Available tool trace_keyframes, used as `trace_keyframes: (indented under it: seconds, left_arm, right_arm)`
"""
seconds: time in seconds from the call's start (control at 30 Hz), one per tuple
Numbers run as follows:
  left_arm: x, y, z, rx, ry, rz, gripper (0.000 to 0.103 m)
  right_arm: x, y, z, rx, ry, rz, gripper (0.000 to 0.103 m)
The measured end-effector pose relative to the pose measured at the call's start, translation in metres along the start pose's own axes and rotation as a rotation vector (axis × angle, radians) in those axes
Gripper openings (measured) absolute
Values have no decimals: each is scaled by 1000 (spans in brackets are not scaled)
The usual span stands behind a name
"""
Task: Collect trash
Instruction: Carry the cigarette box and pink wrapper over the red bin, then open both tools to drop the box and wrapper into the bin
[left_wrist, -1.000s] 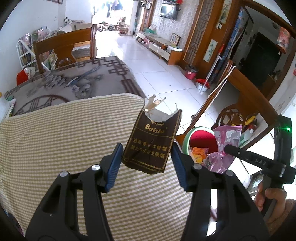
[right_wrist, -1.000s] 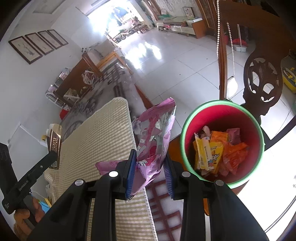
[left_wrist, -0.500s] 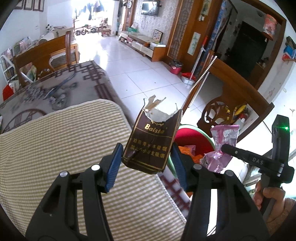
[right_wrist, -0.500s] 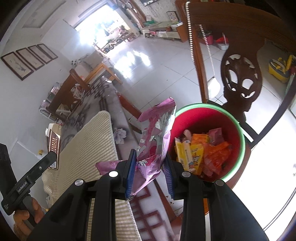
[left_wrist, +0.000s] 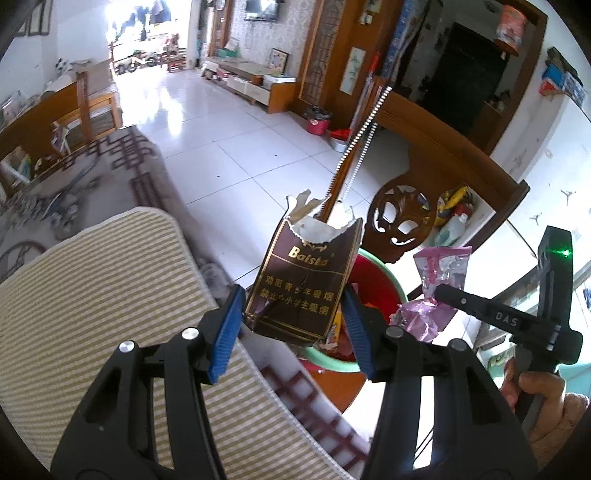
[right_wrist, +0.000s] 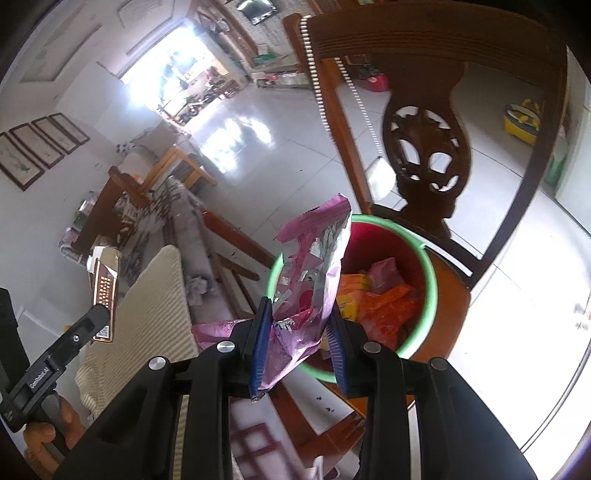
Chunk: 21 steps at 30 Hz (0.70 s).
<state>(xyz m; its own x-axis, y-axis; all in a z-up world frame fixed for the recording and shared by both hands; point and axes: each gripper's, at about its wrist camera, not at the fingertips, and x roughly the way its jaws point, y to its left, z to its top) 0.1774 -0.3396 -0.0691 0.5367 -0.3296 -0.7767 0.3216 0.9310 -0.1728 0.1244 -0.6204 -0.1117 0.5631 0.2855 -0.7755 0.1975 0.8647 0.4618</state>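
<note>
Between your left tongs (left_wrist: 291, 325), the torn brown cigarette pack (left_wrist: 301, 284) stands upright, its ragged open top uppermost; both blue pads (left_wrist: 226, 334) press its sides, so the jaws stand about half open, clamped on the pack. It hangs past the edge of the striped cushion (left_wrist: 92, 314), in front of the near rim of the red bin (left_wrist: 384, 291) with the green lip.

Your right tongs (right_wrist: 299, 338) are squeezed nearly shut on a crumpled pink foil wrapper (right_wrist: 314, 273), whose loose end sticks up over the near rim of that bin (right_wrist: 430, 280). Orange and yellow wrappers (right_wrist: 384, 302) already lie inside it. The bin sits on the seat of a carved wooden chair (right_wrist: 424, 155).

From the right wrist view, the pack (right_wrist: 105, 291) shows well off to the left, over the cushion (right_wrist: 159, 306), with your hand (right_wrist: 44, 432) gripping the handle below it.
</note>
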Motion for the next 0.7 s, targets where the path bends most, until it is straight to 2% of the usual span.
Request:
trace_keyframes:
  seconds: [0.2, 0.47, 0.7]
  left_arm:
    - [26, -18, 10, 32, 28, -29, 51]
    - [69, -32, 19, 32, 109, -62, 51]
    - [87, -43, 23, 47, 142, -87, 51]
  right_arm:
    - [0, -13, 13, 11, -18, -18, 30]
    - [3, -25, 21, 22, -16, -36, 30]
    - [5, -23, 29, 7, -27, -48, 30]
